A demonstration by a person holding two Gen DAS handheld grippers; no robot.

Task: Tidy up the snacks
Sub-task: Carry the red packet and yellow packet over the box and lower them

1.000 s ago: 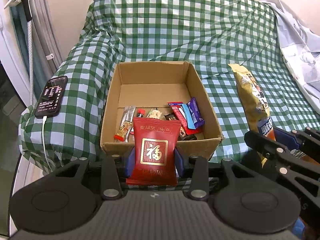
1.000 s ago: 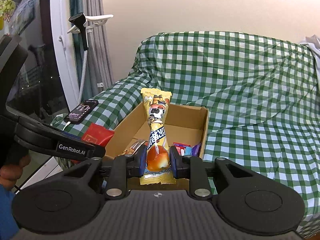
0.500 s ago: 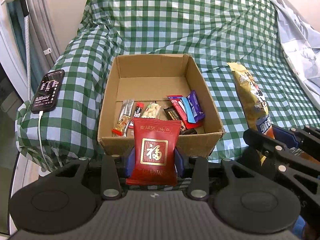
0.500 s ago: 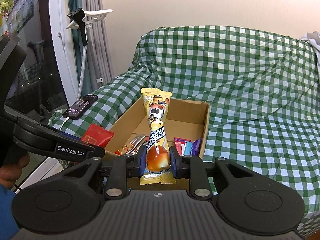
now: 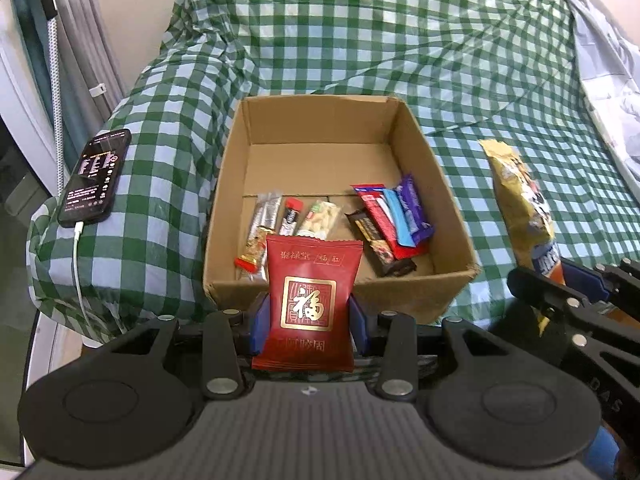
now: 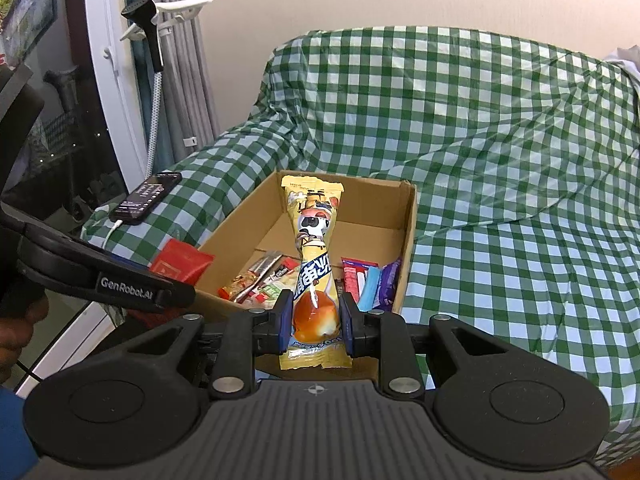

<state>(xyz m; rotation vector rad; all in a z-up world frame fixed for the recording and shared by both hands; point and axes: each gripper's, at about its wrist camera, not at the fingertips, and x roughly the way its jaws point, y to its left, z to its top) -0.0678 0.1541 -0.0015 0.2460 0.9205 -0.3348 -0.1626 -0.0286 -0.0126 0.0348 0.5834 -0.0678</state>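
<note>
An open cardboard box (image 5: 416,152) sits on a green checked cloth and holds several snack bars (image 5: 390,220). My left gripper (image 5: 307,318) is shut on a red snack packet (image 5: 310,300), held just before the box's near wall. My right gripper (image 6: 314,322) is shut on a long yellow snack bag (image 6: 314,240), held upright over the box's near right corner. The box (image 6: 404,236) and the red packet (image 6: 180,260) also show in the right wrist view. The yellow bag (image 5: 520,200) and right gripper (image 5: 576,304) show at right in the left wrist view.
A black phone (image 5: 94,178) on a white cable lies on the cloth left of the box. A pale sheet (image 5: 608,80) lies at the far right. Curtains and a black-and-white stand (image 6: 160,40) are at the left by a window.
Both grippers have risen and moved a little nearer the box, so more of its inside shows. Both grips are unchanged.
</note>
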